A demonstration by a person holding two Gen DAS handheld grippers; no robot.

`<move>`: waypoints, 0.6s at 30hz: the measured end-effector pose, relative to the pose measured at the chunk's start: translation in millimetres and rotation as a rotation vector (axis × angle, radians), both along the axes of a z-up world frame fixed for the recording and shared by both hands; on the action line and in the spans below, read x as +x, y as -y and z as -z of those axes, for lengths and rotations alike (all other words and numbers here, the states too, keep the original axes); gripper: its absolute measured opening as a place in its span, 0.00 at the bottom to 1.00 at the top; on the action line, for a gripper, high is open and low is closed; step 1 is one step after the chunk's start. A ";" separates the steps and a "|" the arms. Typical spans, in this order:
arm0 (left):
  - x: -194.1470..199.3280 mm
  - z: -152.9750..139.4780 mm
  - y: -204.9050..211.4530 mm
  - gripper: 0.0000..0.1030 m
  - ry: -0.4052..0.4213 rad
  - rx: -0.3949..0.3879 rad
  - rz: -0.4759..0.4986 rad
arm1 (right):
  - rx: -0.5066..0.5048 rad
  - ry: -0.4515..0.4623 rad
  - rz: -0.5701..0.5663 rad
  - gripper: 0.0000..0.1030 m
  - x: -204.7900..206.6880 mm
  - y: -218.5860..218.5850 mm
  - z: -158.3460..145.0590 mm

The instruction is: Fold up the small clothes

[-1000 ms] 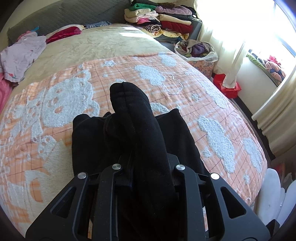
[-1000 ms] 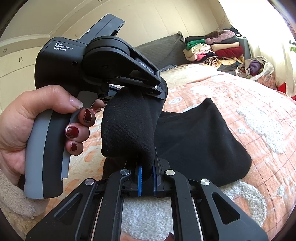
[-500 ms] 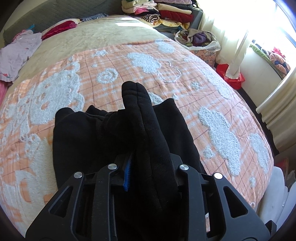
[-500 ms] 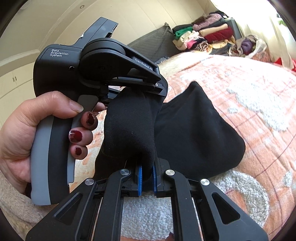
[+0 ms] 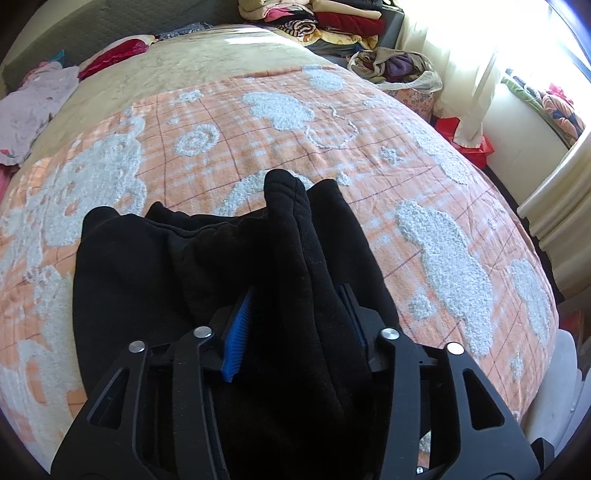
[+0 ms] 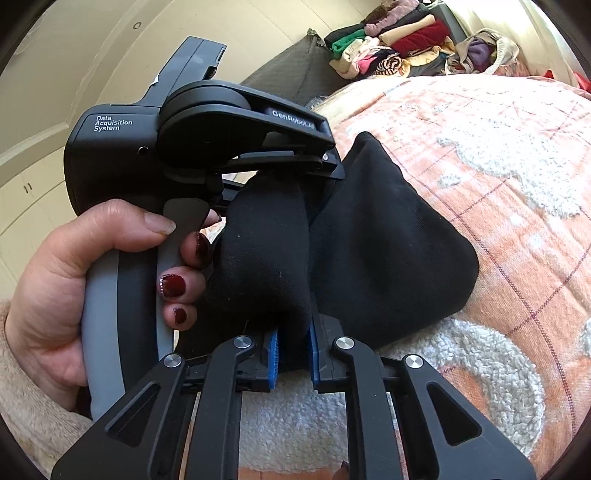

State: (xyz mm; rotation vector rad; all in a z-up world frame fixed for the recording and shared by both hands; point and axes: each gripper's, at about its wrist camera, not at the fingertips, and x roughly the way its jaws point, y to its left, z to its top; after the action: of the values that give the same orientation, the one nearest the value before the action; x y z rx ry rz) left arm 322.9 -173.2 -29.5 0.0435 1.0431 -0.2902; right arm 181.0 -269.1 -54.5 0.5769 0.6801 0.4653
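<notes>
A black fleece garment (image 5: 155,273) lies partly folded on the orange and white bedspread (image 5: 424,177). My left gripper (image 5: 295,328) has its blue pads spread apart, with a thick fold of the garment lying loosely between them. My right gripper (image 6: 293,354) has its blue pads parted a little around another bunched edge of the same garment (image 6: 388,251). In the right wrist view the left gripper's body (image 6: 207,147) and the hand holding it sit just left of the cloth.
A stack of folded clothes (image 5: 332,22) stands at the head of the bed, with a basket of clothes (image 5: 399,66) beside it. Pink and red garments (image 5: 33,107) lie at the far left. The bed's right edge drops to the floor near a curtain (image 5: 476,74).
Both grippers have lowered the black garment toward the bed. The left jaws have opened from shut to wide apart. The right jaws have widened a little.
</notes>
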 end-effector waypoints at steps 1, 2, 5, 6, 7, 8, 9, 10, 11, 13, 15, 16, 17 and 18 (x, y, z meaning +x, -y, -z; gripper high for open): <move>-0.7 -0.4 0.5 0.43 0.002 -0.004 0.002 | -0.002 -0.003 -0.002 0.11 -1.0 1.2 0.1; -1.4 -1.0 0.4 0.47 0.001 -0.021 0.004 | -0.001 -0.007 -0.001 0.11 -1.3 2.2 0.7; -2.7 -2.2 1.2 0.51 -0.001 -0.038 0.006 | 0.013 -0.016 -0.006 0.12 -4.3 7.1 2.5; -3.1 -2.8 1.7 0.51 0.002 -0.039 0.007 | 0.012 -0.017 -0.007 0.12 -4.8 7.6 2.6; -3.9 -3.9 1.7 0.53 0.007 -0.037 0.006 | 0.011 -0.018 -0.007 0.12 -5.1 8.5 2.9; -4.8 -4.8 1.7 0.53 0.012 -0.035 0.006 | 0.010 -0.018 -0.007 0.12 -6.1 9.0 3.2; -5.5 -6.1 1.7 0.53 0.018 -0.037 0.006 | 0.011 -0.020 -0.007 0.13 -6.8 9.9 3.8; -5.6 -7.6 1.1 0.53 0.021 -0.043 0.007 | 0.017 -0.024 -0.007 0.13 -7.6 11.6 4.6; -6.2 -10.3 -0.8 0.55 0.027 -0.059 0.002 | 0.023 -0.028 -0.007 0.13 -8.9 14.1 5.4; -7.9 -17.2 -6.4 0.64 0.040 -0.101 -0.008 | 0.027 -0.033 -0.010 0.14 -7.5 15.0 5.1; -11.6 -28.8 -15.7 0.67 0.069 -0.149 -0.017 | 0.021 -0.036 -0.016 0.14 -3.7 16.0 2.6; -12.9 -33.1 -19.0 0.67 0.081 -0.159 -0.020 | 0.017 -0.036 -0.017 0.15 -2.9 17.2 1.8; -15.6 -39.0 -26.2 0.67 0.103 -0.162 -0.029 | 0.015 -0.035 -0.019 0.16 -2.3 17.5 1.5; -17.2 -41.6 -30.2 0.67 0.116 -0.158 -0.035 | 0.012 -0.034 -0.024 0.18 -2.7 18.0 0.2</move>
State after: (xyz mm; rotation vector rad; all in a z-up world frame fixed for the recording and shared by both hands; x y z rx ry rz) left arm 305.7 -143.0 12.1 -0.0994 0.9028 -0.3335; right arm 178.4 -287.2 -54.7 0.5895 0.7178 0.4827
